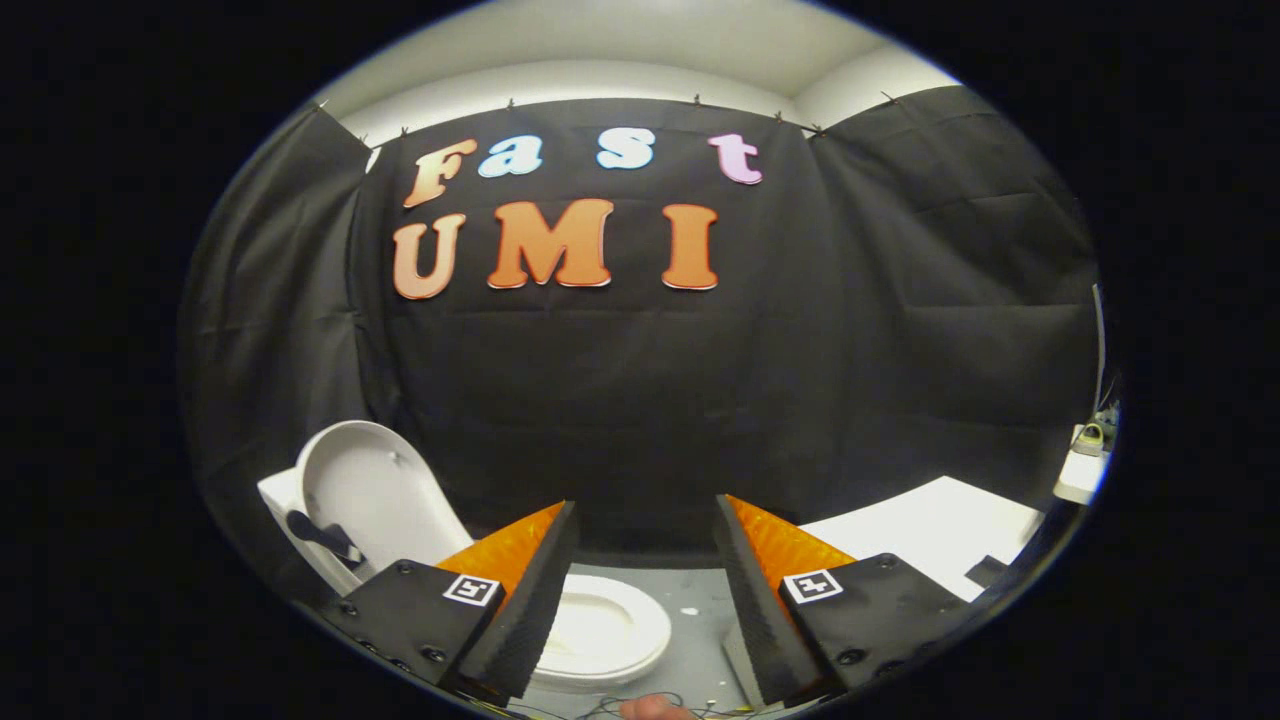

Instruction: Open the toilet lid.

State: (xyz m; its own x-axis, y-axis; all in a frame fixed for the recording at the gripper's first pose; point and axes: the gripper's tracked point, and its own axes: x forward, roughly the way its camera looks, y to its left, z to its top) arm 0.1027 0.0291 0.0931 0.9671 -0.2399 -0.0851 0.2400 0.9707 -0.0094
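Observation:
The white toilet lid (375, 495) stands raised, leaning back against the tank beyond my left finger. Below it the white seat and bowl (605, 632) lie open, showing between my fingers and partly hidden behind the left one. My gripper (645, 520) hangs above the toilet with its black-padded orange fingers (535, 590) spread wide apart and nothing between them. The lid is well clear of both fingers.
A white table surface (930, 535) sits beyond my right finger, with a small dark item on it. A white shelf with small objects (1085, 465) is at the far right. Grey floor (700, 620) and some cables lie below, along with a fingertip of a person's hand (655, 708).

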